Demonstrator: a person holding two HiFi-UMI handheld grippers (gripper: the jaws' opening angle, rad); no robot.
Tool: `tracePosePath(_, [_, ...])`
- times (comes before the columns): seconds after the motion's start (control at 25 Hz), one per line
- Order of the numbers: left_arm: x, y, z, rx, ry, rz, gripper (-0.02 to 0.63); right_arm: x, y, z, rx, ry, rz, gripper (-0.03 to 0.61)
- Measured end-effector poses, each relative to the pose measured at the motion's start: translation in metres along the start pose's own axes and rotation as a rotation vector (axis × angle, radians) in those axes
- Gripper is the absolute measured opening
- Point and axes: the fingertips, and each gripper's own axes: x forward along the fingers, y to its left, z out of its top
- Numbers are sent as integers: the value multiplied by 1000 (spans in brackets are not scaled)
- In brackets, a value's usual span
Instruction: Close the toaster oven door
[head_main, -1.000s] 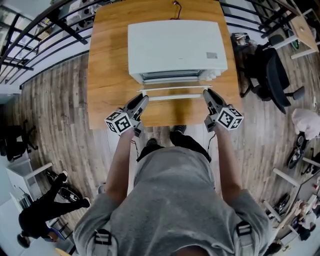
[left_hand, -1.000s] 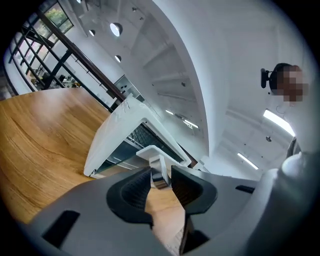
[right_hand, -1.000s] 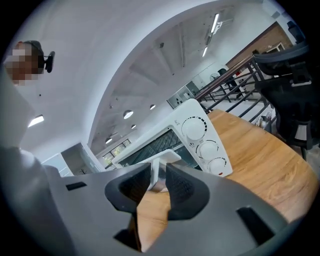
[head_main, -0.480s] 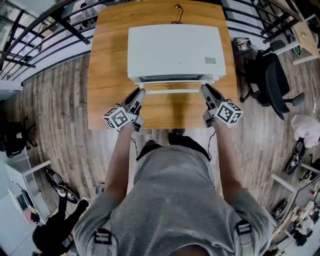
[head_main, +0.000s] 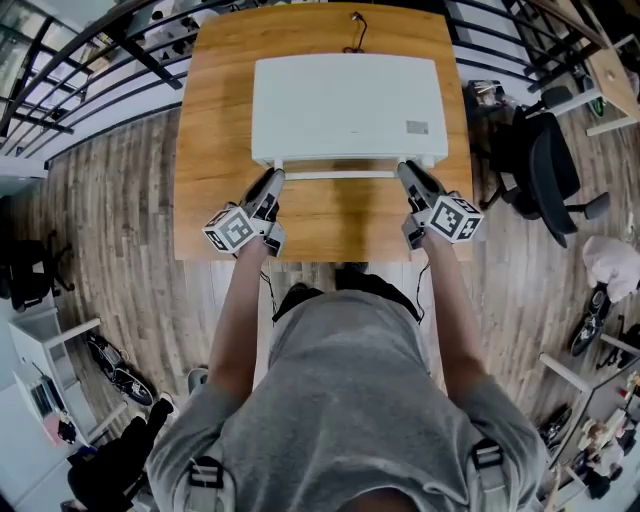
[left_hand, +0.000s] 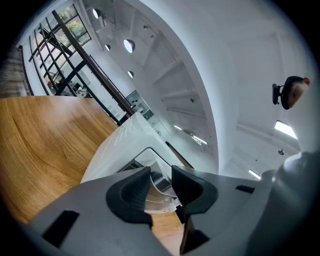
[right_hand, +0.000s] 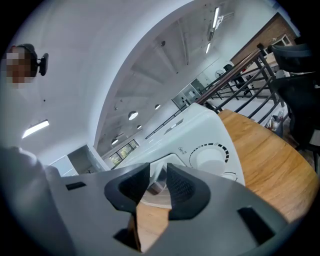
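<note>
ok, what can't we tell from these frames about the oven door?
- Whether the door is fully shut: the head view sees it edge-on, below the toaster oven top.
- Whether the left tongs or right tongs touch it: in each gripper view the tongs themselves cover the contact.
- Markings on the dial: too small, right gripper view.

white toaster oven (head_main: 345, 105), wood-grain table (head_main: 215, 200)

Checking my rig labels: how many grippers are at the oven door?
2. The left gripper is at the left end of the door, the right gripper at its right end; neither is hidden.
</note>
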Motion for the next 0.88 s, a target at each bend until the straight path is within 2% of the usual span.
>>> tracePosePath(0.48, [2, -2, 3, 24, 10, 1, 150, -1, -1, 2, 15, 7, 5, 103])
tracePosePath(0.88, [-9, -4, 3, 88, 18, 11, 146, -26, 3, 11, 12, -69, 2, 65])
